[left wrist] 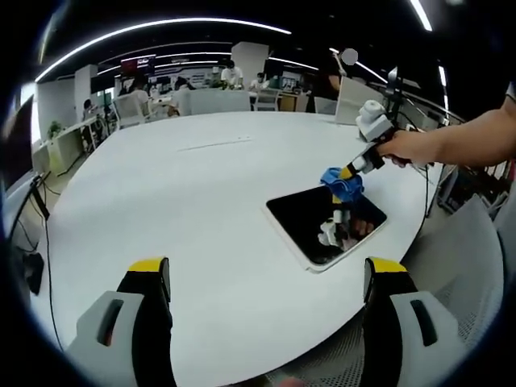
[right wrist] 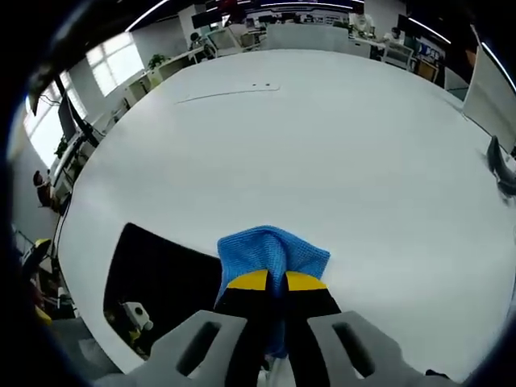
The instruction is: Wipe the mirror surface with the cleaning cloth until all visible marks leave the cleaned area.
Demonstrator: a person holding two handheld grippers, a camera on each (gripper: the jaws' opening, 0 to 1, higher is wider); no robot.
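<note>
A dark rectangular mirror [left wrist: 326, 223] with a pale rim lies flat on the white table [left wrist: 201, 193], right of centre in the left gripper view. My right gripper [left wrist: 350, 172], held by a hand, is shut on the blue cleaning cloth [left wrist: 342, 185] and presses it onto the mirror's far corner. In the right gripper view the blue cleaning cloth [right wrist: 272, 251] bunches just beyond my right gripper [right wrist: 276, 280], and the mirror [right wrist: 161, 274] spreads to the left. My left gripper [left wrist: 266, 270] hovers open over the table's near edge, holding nothing.
The big round white table has bare surface beyond and left of the mirror. Its edge curves close by the mirror, with a grey mesh chair [left wrist: 459, 274] just beyond. Desks, chairs and seated people [left wrist: 232, 75] stand at the far side of the room.
</note>
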